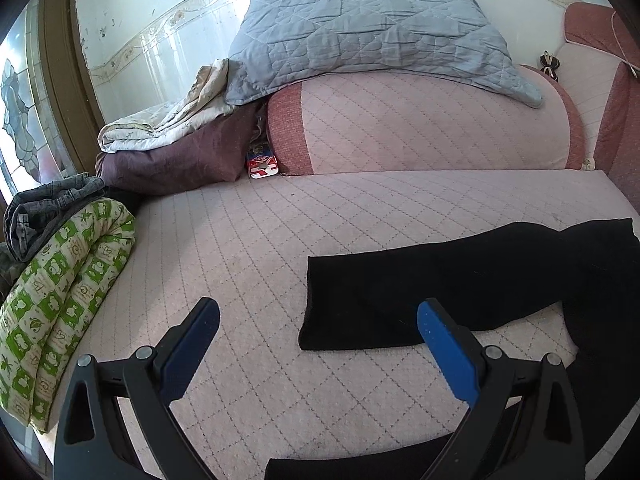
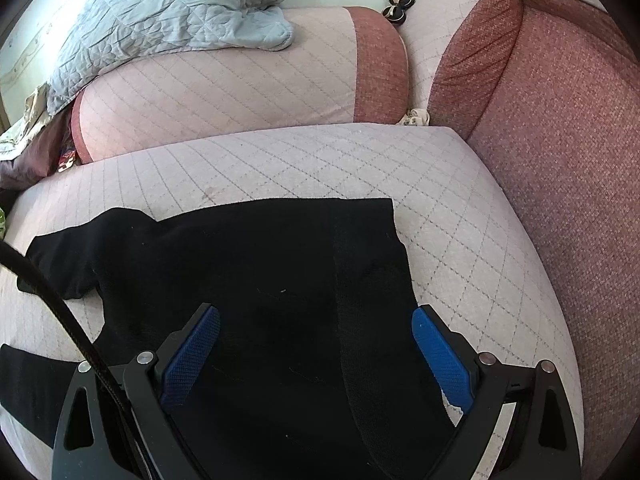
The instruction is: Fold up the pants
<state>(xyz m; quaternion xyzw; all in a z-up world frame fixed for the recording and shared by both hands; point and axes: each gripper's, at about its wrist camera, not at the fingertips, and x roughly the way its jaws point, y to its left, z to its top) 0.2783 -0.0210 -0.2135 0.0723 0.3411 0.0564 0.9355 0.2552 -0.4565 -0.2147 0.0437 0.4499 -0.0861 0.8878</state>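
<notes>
Black pants point(image 2: 260, 280) lie spread flat on the pink quilted sofa seat point(image 2: 320, 160). In the right wrist view the waistband end is to the right and two legs run off to the left. My right gripper point(image 2: 316, 316) is open, hovering over the hip part of the pants. In the left wrist view one leg of the pants point(image 1: 440, 288) lies across the seat point(image 1: 240, 240), its cuff end at the middle. My left gripper point(image 1: 318, 316) is open above the seat, just in front of that cuff. Neither gripper holds anything.
A grey-blue quilt point(image 1: 360, 28) lies over the pink back cushion point(image 1: 420, 124). Folded bedding point(image 1: 168, 148), a green-patterned roll point(image 1: 68, 280) and grey jeans point(image 1: 44, 208) sit at the left. A red-pink armrest point(image 2: 560, 160) bounds the right. A black cable point(image 2: 60, 300) crosses the lower left.
</notes>
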